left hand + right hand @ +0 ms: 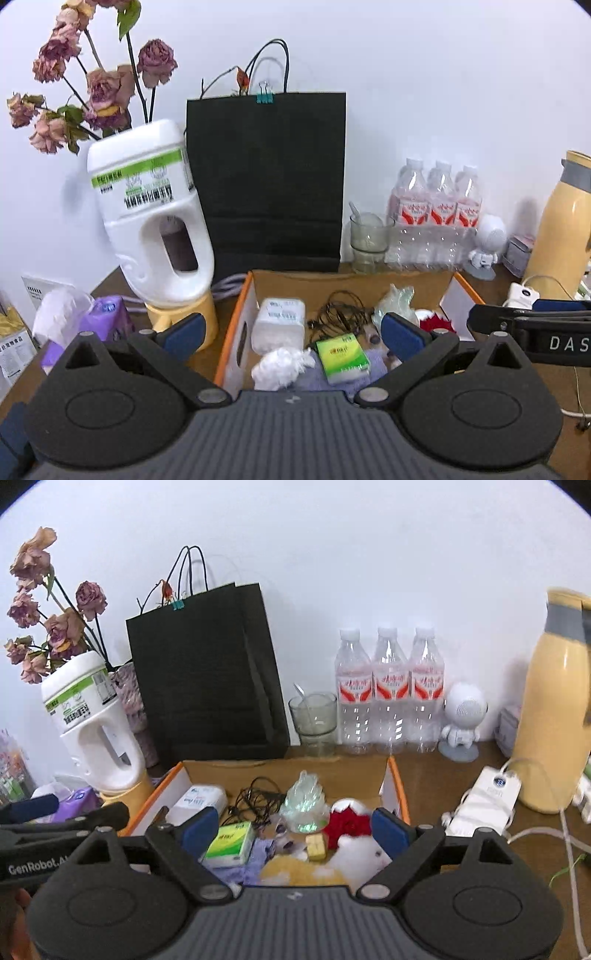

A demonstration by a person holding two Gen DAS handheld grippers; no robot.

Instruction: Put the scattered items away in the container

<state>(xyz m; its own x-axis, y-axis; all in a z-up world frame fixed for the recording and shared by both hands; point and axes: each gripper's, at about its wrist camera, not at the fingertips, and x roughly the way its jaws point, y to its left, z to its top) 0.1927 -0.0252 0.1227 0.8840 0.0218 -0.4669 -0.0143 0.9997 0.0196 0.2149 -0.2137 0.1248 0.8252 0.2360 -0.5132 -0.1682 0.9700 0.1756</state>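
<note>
Your left gripper (293, 332) hangs released over the near end of the cardboard box (236, 317), its blue pads (184, 330) spread wide and holding nothing. Your right gripper (295, 829) is likewise released and empty, poised above the same box (397, 786) from the right side.

Between your left gripper's pads lie a green tissue pack (343, 356), a crumpled white tissue (282, 365) and a tangle of black earphone cable (336, 314), with a white packet (280, 321) against the left wall. From the right wrist view you also see a clear plastic wrapper (304, 805), a red-and-white fluffy item (349, 821), a small yellow block (317, 845) and a purple cloth (255, 860) inside the box.

Outside the box, a purple tissue pack (105, 319) sits on the worktop (110, 282) to the left, beside the white jug (151, 210) of dried roses. Behind stand a black paper bag (266, 177), a glass cup (314, 716), three water bottles (389, 686) and a yellow flask (557, 709); a white power bank (487, 801) lies to the right.
</note>
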